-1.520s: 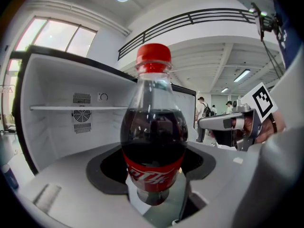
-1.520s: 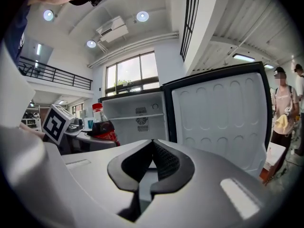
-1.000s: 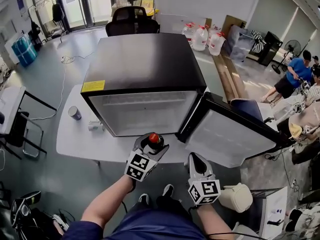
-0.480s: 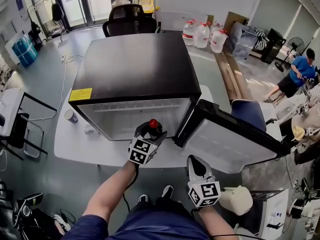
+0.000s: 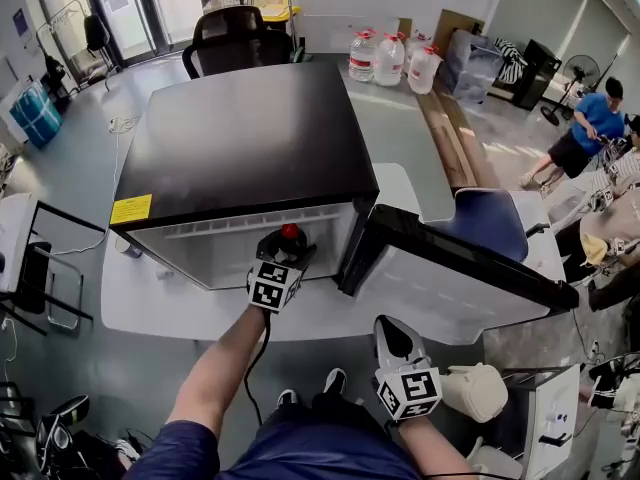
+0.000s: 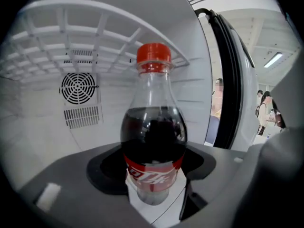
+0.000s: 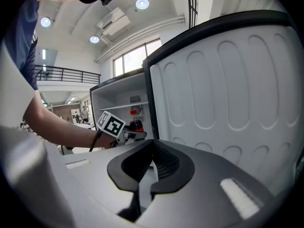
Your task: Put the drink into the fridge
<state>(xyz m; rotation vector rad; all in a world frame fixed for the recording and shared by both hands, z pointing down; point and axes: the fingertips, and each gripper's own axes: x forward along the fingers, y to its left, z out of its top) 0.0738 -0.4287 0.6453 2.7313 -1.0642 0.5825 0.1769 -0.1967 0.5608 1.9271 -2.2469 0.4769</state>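
Got the left gripper [image 5: 277, 253] clamped round the lower half of the cola bottle [image 6: 153, 132], red cap up and dark drink filling it to about the shoulder. Holding it upright right at the open mouth of the black mini fridge [image 5: 240, 138] on the white table [image 5: 150, 298], just below the white grid shelf [image 6: 95, 27], with the round fan grille [image 6: 78, 87] on the back wall behind it. Got the fridge door [image 5: 450, 278] swung wide to the right and the right gripper [image 5: 393, 340] hanging low near it, well apart from the bottle, jaws pressed together on nothing.
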